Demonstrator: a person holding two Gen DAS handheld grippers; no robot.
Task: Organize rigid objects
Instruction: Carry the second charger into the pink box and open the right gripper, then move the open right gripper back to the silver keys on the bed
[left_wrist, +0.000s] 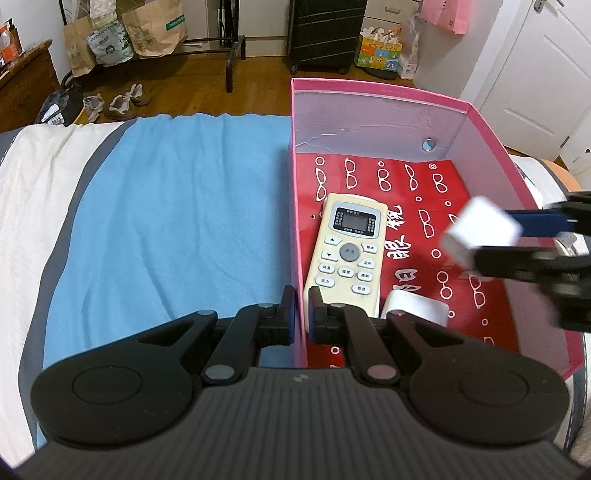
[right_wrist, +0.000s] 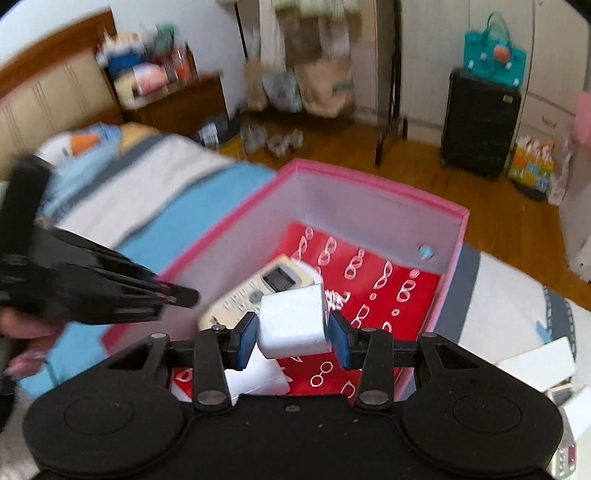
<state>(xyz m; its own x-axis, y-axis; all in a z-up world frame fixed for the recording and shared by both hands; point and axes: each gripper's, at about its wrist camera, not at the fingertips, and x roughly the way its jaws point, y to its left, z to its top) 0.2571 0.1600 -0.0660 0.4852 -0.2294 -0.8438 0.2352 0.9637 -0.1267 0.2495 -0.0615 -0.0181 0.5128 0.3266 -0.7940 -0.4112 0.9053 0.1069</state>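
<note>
Inside my pink box (left_wrist: 491, 122), the remote (left_wrist: 347, 251) blocks the left side near 7 o'clock, and a white block (left_wrist: 417, 308) lies just beside it at 6. The red floor (left_wrist: 413, 192) from 12 to 3 o'clock is open. My left tool (left_wrist: 300, 310) straddles the left wall. Left of the box, at 9 o'clock, the blue blanket (left_wrist: 177, 206) is bare.

Bed (left_wrist: 22, 192) with blue cloth (left_wrist: 177, 206) spread, pink box (left_wrist: 373, 94) on top
</note>
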